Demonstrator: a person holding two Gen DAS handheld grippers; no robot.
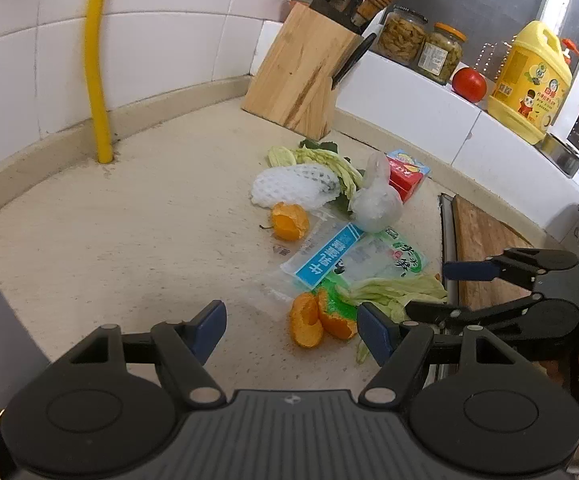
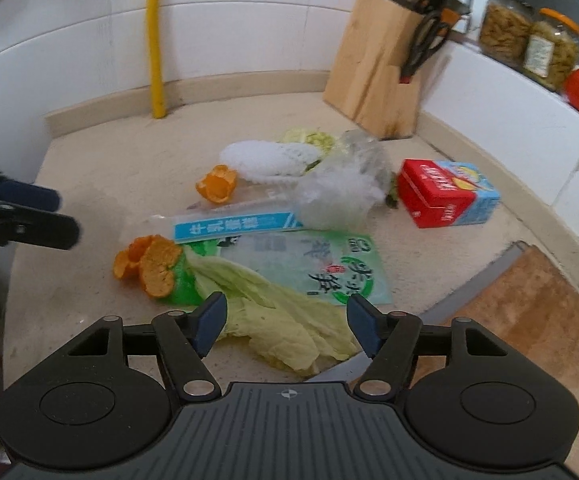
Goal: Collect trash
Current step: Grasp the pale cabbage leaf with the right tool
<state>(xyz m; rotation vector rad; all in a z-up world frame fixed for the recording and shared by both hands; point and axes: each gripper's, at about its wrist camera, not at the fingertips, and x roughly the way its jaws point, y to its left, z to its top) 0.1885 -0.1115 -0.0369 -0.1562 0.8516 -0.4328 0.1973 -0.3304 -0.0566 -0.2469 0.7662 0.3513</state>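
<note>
Honestly, go for the cabbage leaf [image 2: 285, 324] first: it lies right between your right gripper [image 2: 286, 326] fingers, jaws spread and empty, angled down over the counter's [image 2: 101, 152] near edge. Pinch a thick fold, not the tip. Left gripper [image 1: 291, 326], also spread, hovers by the orange peel [image 1: 321, 320] at 12 o'clock.

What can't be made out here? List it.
- Trash bin: in neither view.
- Sink: cut off at the left wrist view's right edge.
- Cabbage leaf: near end hidden behind the right claw.
- Carton: print blurred in the right wrist view.
- Knife block: knife handles cropped at the right wrist view's top.
</note>
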